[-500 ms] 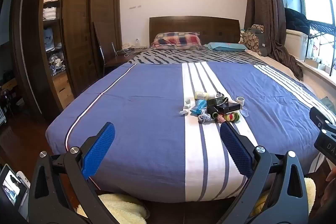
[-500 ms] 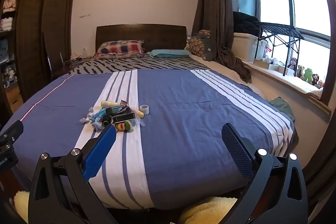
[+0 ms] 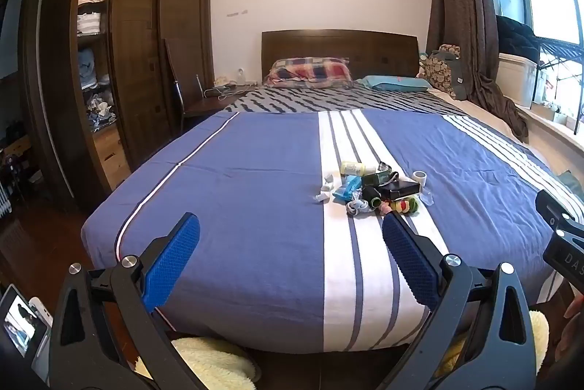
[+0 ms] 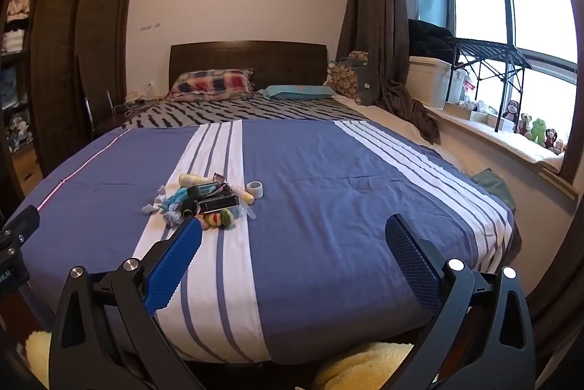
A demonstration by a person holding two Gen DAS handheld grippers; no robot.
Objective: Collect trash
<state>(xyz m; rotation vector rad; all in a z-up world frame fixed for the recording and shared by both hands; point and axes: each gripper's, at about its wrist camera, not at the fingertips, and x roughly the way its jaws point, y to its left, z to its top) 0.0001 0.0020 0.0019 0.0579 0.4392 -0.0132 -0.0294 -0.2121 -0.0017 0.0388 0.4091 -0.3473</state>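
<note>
Your left gripper point(image 3: 290, 233) hangs before the bed point(image 3: 237, 207), fingers point(image 3: 171, 266) spread wide, holding nothing. The trash pile point(image 3: 372, 187) lies on the white stripes, ahead. Your right gripper point(image 4: 292, 236) likewise: fingers fully apart, empty.

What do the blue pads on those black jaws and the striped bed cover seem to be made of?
Blue textured pads: probably rubber, matte, judging by the fine grid of bumps. Blue-and-white striped bed cover: woven cloth, likely cotton, matte with soft creases.
</note>
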